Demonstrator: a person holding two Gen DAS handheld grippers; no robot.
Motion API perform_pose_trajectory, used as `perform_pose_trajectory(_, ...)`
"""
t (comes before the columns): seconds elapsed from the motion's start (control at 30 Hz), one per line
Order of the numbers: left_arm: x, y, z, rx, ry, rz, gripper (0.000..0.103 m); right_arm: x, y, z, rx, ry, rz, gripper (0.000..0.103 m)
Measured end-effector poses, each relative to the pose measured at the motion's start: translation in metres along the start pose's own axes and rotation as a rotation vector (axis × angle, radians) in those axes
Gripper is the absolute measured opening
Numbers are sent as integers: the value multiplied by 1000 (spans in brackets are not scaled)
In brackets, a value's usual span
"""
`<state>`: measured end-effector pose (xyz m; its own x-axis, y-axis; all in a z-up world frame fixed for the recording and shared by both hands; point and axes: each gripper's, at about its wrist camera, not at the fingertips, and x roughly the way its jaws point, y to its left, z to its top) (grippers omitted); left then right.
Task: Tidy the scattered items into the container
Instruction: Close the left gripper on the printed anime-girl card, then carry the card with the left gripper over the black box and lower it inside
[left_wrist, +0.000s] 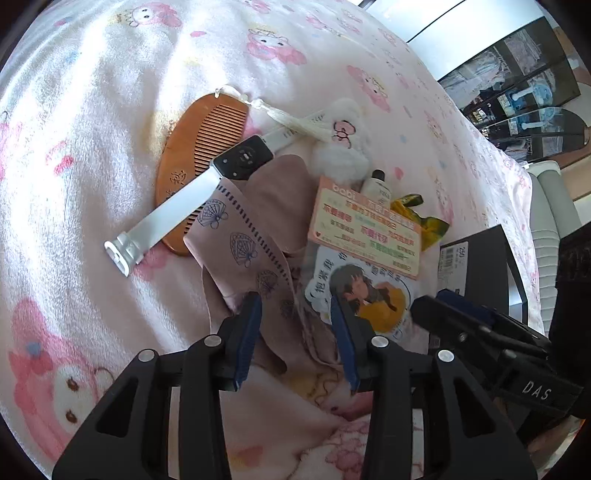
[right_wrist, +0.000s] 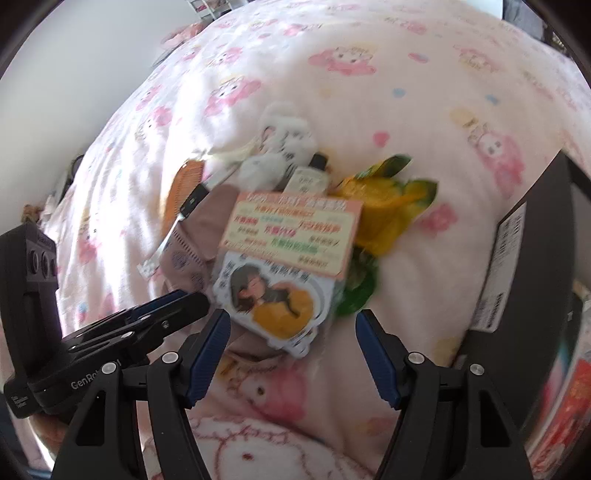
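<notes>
- Right gripper (right_wrist: 291, 343): blue-padded fingers spread apart, nothing between them, hovering over the pink cartoon-print blanket (right_wrist: 388, 92).
- Printed packet (right_wrist: 288, 266): pink label card above, girl illustration below; its lower corner lies just ahead of the gap between the fingers.
- Yellow-green wrapper (right_wrist: 388, 206): touching the packet's right side.
- Small bottle (right_wrist: 308, 177), dark cap: behind the packet.
- White plush (right_wrist: 280, 147): beside the bottle.
- Mauve cloth (right_wrist: 207, 221): left of the packet, partly under it.
- Wooden comb (right_wrist: 181, 188): only partly visible.
- Black box (right_wrist: 535, 251): right edge.
- Left gripper (right_wrist: 155, 314): enters at the lower left.
</notes>
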<state>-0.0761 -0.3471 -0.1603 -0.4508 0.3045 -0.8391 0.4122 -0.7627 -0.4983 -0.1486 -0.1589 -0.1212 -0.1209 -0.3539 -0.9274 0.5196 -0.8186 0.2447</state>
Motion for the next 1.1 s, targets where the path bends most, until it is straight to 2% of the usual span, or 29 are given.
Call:
perform_pose_trajectory(0.07, 3, 1, 10, -9, -23, -49, 39, -3, -2, 7, 31, -9, -51, 68)
perform_pose_trajectory(0.1, 7, 1, 15, -13, -28, -46, 39, 2, -4, 8, 56, 12, -47, 68)
perform_pose_trajectory(0.17, 16, 0, 23, -14, -21, -40, 39, 11, -18, 10, 104, 73, 12, 68)
perform_pose_trajectory(0.23, 25, -1, 23, -29, 6, -43, 38, 17, -23, 8, 136, 95, 64, 68)
perform_pose_trajectory(0.3, 23, -4, 15, -23, 31, -71, 33, 12, -24, 4, 145, 80, 99, 65)
perform_pose_trajectory(0.4, 8, -7, -4, -16, 59, -139, 32, -10, -22, -6, 144, 34, 148, 61)
perform_pose_trajectory(0.5, 5, -11, -4, 15, 35, -98, 33, -23, -22, -9, 154, 5, 142, 61)
perform_pose_trajectory(0.57, 15, -10, 7, -3, 35, -40, 34, -20, -23, 0, 149, -2, 94, 61)
perform_pose_trajectory(0.6, 18, -11, 11, 1, 25, -34, 34, -18, -21, 3, 153, 0, 63, 61)
perform_pose_trajectory(0.67, 27, -13, 16, 4, 38, -39, 35, -7, -21, 10, 150, 30, 53, 61)
perform_pose_trajectory(0.73, 30, -10, 14, -22, 50, -35, 32, 15, -25, 5, 166, 115, 86, 61)
perform_pose_trajectory(0.8, 26, -6, 7, -33, 66, -100, 32, 18, -32, -1, 193, 133, 114, 61)
perform_pose_trajectory(0.87, 20, -8, 0, -21, 72, -145, 32, 5, -34, -5, 190, 87, 148, 57)
perform_pose_trajectory(0.93, 8, -17, -4, 27, 25, -119, 19, -9, -32, -7, 180, 48, 158, 54)
perform_pose_trajectory(0.97, 0, -22, -7, 56, -5, -97, 19, -15, -30, -8, 173, 31, 163, 47)
perform_pose_trajectory(1.03, -15, -31, -11, 88, -41, -76, 19, -25, -27, -8, 177, 5, 193, 42)
perform_pose_trajectory(1.1, -30, -37, -15, 92, -58, -102, 19, -39, -28, -12, 195, -21, 234, 38)
